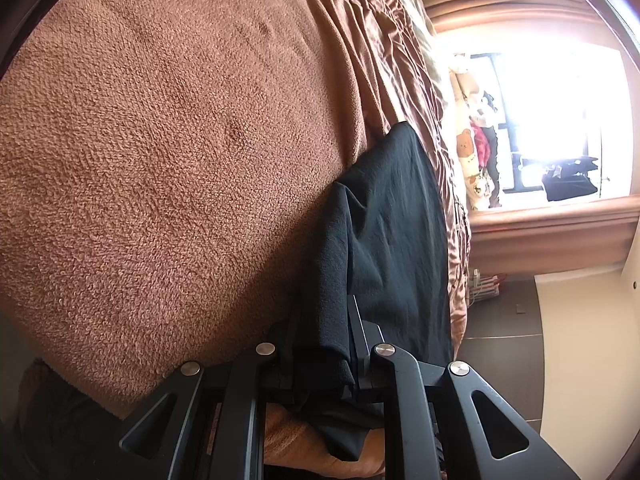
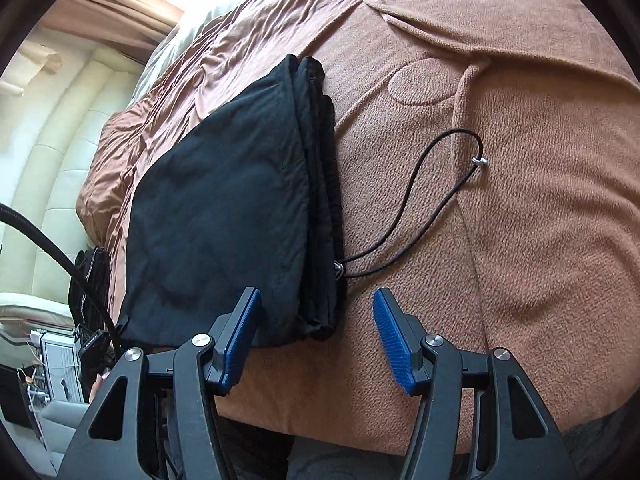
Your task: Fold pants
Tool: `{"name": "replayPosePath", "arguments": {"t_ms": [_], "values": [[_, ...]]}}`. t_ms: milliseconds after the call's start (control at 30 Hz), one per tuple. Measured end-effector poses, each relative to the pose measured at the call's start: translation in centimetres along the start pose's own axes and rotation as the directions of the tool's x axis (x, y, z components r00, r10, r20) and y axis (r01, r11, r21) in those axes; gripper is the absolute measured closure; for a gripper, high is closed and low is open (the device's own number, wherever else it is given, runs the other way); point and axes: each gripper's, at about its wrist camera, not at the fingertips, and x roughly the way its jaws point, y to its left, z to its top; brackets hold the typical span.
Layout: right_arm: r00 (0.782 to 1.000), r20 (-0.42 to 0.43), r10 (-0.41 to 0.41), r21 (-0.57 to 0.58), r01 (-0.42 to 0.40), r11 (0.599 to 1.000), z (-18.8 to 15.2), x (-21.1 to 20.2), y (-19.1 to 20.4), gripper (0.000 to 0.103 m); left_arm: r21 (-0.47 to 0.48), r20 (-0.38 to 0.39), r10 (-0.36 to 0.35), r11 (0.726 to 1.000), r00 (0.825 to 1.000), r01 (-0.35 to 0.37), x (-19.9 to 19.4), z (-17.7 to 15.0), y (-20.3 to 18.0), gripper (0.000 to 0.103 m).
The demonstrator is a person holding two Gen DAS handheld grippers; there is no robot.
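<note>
The black pants (image 2: 224,208) lie folded in layers on a brown fleece blanket (image 2: 520,200). A black drawstring (image 2: 424,176) with a metal tip trails from the waistband across the blanket. My left gripper (image 1: 320,320) is shut on an edge of the pants (image 1: 384,216), with black cloth pinched between its jaws and running forward from them. My right gripper (image 2: 316,320) is open, its blue pads (image 2: 390,336) spread either side of the near corner of the folded stack, just above the blanket.
A rumpled brown satin bedspread (image 2: 192,68) lies beyond the blanket. A bright window (image 1: 552,120) with brown curtains and a dark tiled floor (image 1: 500,320) are at the bed's side. A padded cream headboard (image 2: 60,132) and a black cable (image 2: 48,248) are at the right wrist view's left.
</note>
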Motion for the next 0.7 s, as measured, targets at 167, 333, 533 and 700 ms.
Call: {"name": "replayPosePath", "arguments": {"t_ms": [167, 333, 533, 700], "values": [[0.999, 0.042, 0.019, 0.007, -0.019, 1.0, -0.5, -1.1, 0.1, 0.09, -0.001, -0.005, -0.002, 1.0, 1.0, 0.002, -0.2, -0.2, 0.0, 0.085], [0.996, 0.09, -0.021, -0.039, 0.025, 0.999, -1.7, -2.8, 1.6, 0.093, -0.006, 0.0, 0.003, 1.0, 1.0, -0.003, -0.4, -0.6, 0.1, 0.083], [0.992, 0.124, -0.026, -0.045, 0.032, 0.998, -3.9, -3.4, 3.0, 0.094, -0.002, 0.014, 0.005, 1.0, 1.0, -0.005, -0.4, -0.8, 0.1, 0.08], [0.993, 0.116, -0.007, -0.022, 0.01, 1.0, -5.5, -2.8, 2.3, 0.094, 0.029, 0.023, 0.028, 0.999, 0.999, -0.028, -0.4, -0.3, -0.3, 0.084]]}}
